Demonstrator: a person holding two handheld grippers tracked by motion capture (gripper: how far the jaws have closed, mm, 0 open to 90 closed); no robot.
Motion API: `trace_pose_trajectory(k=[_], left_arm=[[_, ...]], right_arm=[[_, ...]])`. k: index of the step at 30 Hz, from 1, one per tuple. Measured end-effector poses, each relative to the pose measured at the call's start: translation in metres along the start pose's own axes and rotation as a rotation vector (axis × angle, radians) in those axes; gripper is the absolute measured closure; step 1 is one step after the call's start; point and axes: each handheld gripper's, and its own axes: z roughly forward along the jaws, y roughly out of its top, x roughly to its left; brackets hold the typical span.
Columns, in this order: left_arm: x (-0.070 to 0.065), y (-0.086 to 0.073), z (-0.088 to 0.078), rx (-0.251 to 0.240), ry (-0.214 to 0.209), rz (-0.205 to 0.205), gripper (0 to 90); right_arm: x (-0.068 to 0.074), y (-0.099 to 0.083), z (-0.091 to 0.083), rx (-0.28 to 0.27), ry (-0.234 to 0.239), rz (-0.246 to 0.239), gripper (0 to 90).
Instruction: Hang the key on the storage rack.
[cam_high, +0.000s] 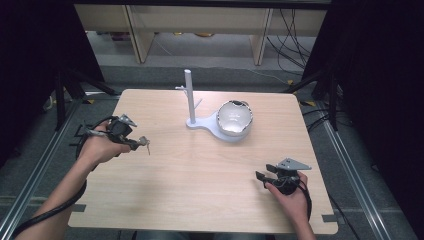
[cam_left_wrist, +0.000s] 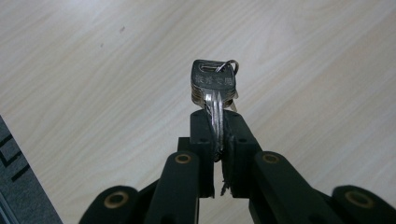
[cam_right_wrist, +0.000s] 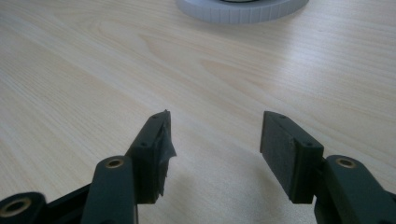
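The left gripper (cam_left_wrist: 216, 140) is clamped on a small bunch of keys (cam_left_wrist: 213, 88): its two black jaws pinch the blades, while the heads and a thin wire ring stick out past the tips, above the wooden table (cam_high: 200, 170). In the high view this gripper (cam_high: 141, 144) and the keys (cam_high: 145, 142) sit left of the white stand (cam_high: 190, 97) and nearer the person. The right gripper (cam_right_wrist: 215, 140) rests with its jaws wide apart and nothing between them; in the high view it (cam_high: 263, 172) lies right of the stand and well nearer the person. A shiny bowl (cam_high: 234, 118) sits on the stand's round base, just right of the post.
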Motion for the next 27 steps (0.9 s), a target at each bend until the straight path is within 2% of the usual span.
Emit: trace_pose_trajectory(k=[1,3,5,6,9,11,12,13,20,21,27], left_arm=[[0.001,0.002,0.001,-0.012,0.002,-0.007,83.7],[0.002,0.005,0.001,-0.027,0.005,-0.010,83.7],[0.002,0.009,0.002,-0.038,0.018,-0.009,83.7],[0.002,0.011,0.001,-0.043,0.023,-0.013,83.7],[0.004,0.020,0.000,-0.072,0.035,-0.021,83.7],[0.004,0.023,-0.001,-0.072,0.035,-0.019,83.7],[0.004,0.025,-0.001,-0.080,0.037,-0.022,83.7],[0.003,0.030,-0.001,-0.091,0.038,-0.026,83.7],[0.005,0.045,0.002,-0.132,0.047,-0.038,83.7],[0.005,0.048,0.002,-0.136,0.048,-0.038,83.7],[0.007,0.058,-0.002,-0.175,0.070,-0.044,83.6]], right_arm=[[-0.002,0.000,0.000,-0.015,-0.002,-0.017,44.9],[-0.002,0.000,0.000,-0.017,0.005,0.000,44.9],[-0.003,-0.001,0.001,-0.026,0.015,-0.006,44.9],[-0.003,0.000,0.000,-0.020,-0.002,-0.016,44.9],[-0.002,0.000,0.002,-0.013,0.004,-0.027,45.1],[-0.002,0.000,0.002,-0.010,0.000,-0.028,45.0],[0.001,0.000,0.000,0.015,-0.002,0.002,45.0],[-0.002,0.000,0.001,-0.012,-0.015,-0.037,44.9],[-0.003,0.000,0.001,-0.012,-0.008,-0.027,44.8],[-0.004,0.001,0.000,0.001,0.010,-0.028,44.8],[-0.004,0.001,0.000,0.003,0.006,-0.032,44.8]])
